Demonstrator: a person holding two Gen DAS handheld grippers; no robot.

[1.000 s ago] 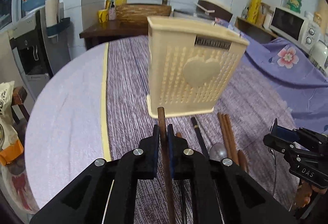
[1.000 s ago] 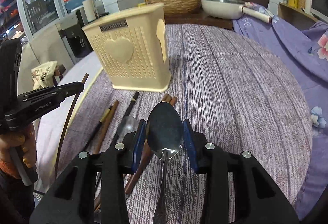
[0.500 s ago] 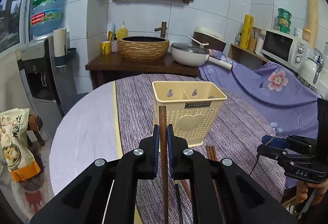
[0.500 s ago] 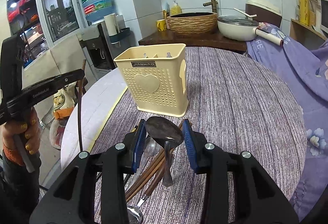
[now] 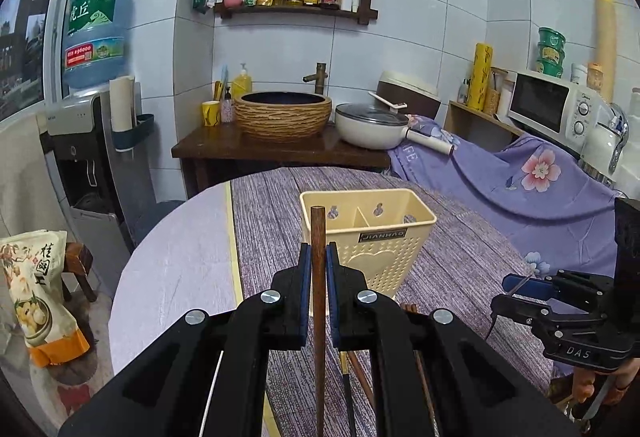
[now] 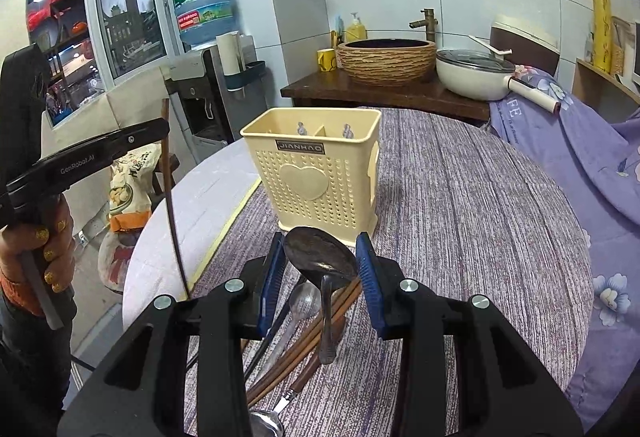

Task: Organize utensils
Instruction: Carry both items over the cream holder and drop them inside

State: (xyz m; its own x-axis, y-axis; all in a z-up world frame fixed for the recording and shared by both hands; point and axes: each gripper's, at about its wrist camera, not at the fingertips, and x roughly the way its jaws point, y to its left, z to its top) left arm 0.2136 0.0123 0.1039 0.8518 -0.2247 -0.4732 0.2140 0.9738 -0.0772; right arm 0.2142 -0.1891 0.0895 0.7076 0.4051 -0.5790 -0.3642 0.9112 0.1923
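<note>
L gripper (image 5: 316, 263) is clamped tight on a dark wooden chopstick (image 5: 318, 237); the pads pinch it near its upper end, tip poking above the jaws, rest of the stick hanging down below; R gripper (image 6: 320, 269) holds a metal spoon (image 6: 320, 255) across the bowl, jaws part-way open w/ a pad on each side of the bowl, handle dangling down toward the table. Cream caddy (image 6: 316, 165) stands upright on the striped cloth (image 6: 460, 217), divided in 2 compartments, both look empty from here; it sits just beyond both grippers. More chopsticks and spoons (image 6: 296, 321) lie in a loose pile on the cloth in front of the caddy, under the R gripper.

Handling, as I judge it: chopstick is light, stiff, thin; held near one end it can swing or pivot in the pads, so keep it vertical over a compartment before letting go; spoon is heavier, smooth steel, prob. slippery; a grip on the curved bowl is less sure than on the flat handle, may twist; caddy is light plastic, could tip if knocked at the rim.
</note>
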